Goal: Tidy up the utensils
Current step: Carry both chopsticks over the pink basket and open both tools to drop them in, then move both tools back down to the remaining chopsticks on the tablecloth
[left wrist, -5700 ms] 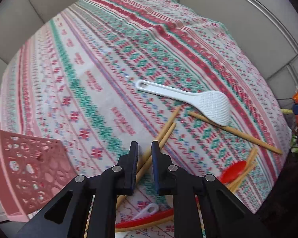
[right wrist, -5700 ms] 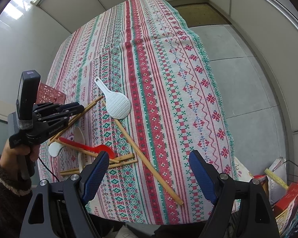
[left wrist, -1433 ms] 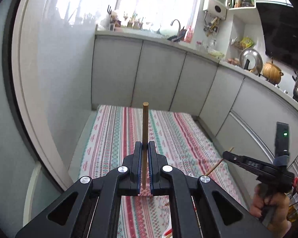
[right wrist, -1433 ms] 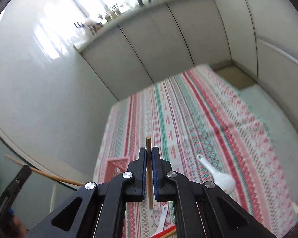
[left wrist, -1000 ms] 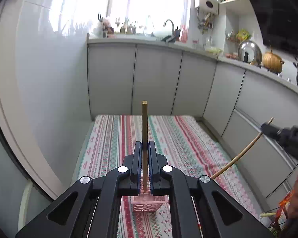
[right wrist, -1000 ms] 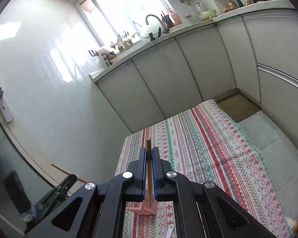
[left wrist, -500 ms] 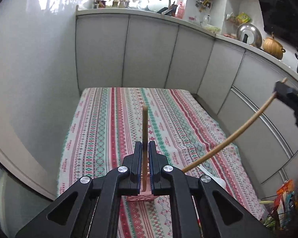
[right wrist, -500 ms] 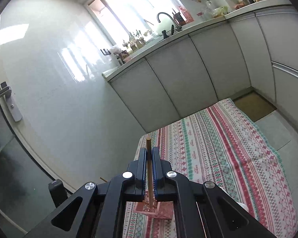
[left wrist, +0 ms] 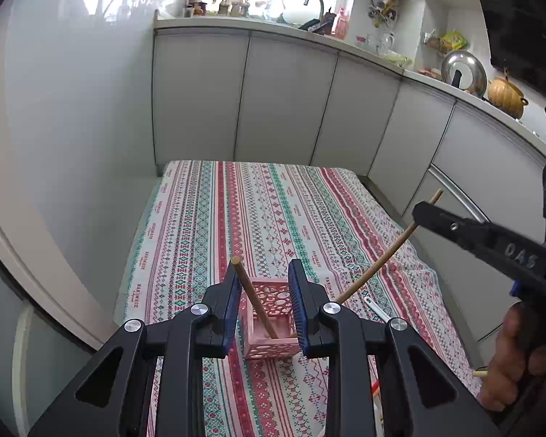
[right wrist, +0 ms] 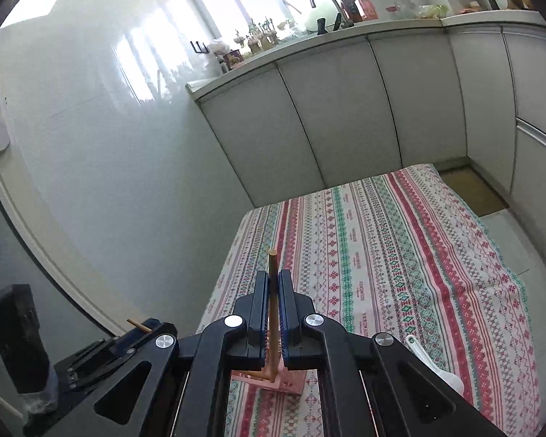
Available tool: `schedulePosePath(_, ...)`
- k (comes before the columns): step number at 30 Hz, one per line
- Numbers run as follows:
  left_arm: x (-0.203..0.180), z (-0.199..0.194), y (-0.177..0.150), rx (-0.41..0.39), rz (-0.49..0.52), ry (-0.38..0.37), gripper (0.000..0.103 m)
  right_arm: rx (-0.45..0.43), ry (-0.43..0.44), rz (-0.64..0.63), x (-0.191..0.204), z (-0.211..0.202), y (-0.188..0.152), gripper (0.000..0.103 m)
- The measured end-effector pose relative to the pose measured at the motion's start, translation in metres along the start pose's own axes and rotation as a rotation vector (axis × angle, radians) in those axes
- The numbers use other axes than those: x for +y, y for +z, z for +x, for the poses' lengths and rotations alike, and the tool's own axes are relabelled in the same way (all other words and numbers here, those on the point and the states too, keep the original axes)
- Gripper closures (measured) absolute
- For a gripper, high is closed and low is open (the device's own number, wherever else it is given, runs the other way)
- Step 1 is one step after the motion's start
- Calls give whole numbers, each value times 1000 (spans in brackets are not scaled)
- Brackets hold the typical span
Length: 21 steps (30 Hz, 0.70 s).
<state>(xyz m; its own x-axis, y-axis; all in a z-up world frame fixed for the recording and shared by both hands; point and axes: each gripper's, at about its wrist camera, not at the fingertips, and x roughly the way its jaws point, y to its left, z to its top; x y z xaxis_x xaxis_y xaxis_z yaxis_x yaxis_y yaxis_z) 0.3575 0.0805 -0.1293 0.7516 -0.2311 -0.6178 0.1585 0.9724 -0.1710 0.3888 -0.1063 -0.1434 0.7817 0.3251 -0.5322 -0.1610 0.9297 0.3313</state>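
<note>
The right tool (right wrist: 273, 313) pinches an upright chopstick (right wrist: 272, 291) above the pink basket (right wrist: 289, 382).

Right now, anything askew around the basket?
Yes. The chopstick released by the open left gripper leans diagonally in the pink basket, top resting against the left finger. The right gripper holds its chopstick upright.
</note>
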Motion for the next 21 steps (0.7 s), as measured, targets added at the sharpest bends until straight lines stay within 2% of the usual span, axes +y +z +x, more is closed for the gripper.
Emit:
schedulePosePath(4, 4, -5, 1, 1, -15, 4, 73, 12, -11, -49, 13, 9, -4, 98)
schedulePosePath(8, 5, -15, 2, -15, -26, 4, 53, 34, 29, -58, 18, 19, -8, 96)
schedulePosePath(11, 6, -23, 3, -27, -29, 9, 45, 50, 50, -22, 13, 20, -5, 93)
schedulePosePath(14, 8, -29, 3, -23, -31, 25, 40, 45, 68, 5, 5, 10, 0, 86)
schedulePosePath(20, 12, -47, 0, 0, -46, 50, 29, 76, 56, 17, -11, -20, 4, 84)
schedulePosePath(21, 13, -51, -1, 5, -53, 54, 27, 87, 49, 20, -16, -26, 3, 78)
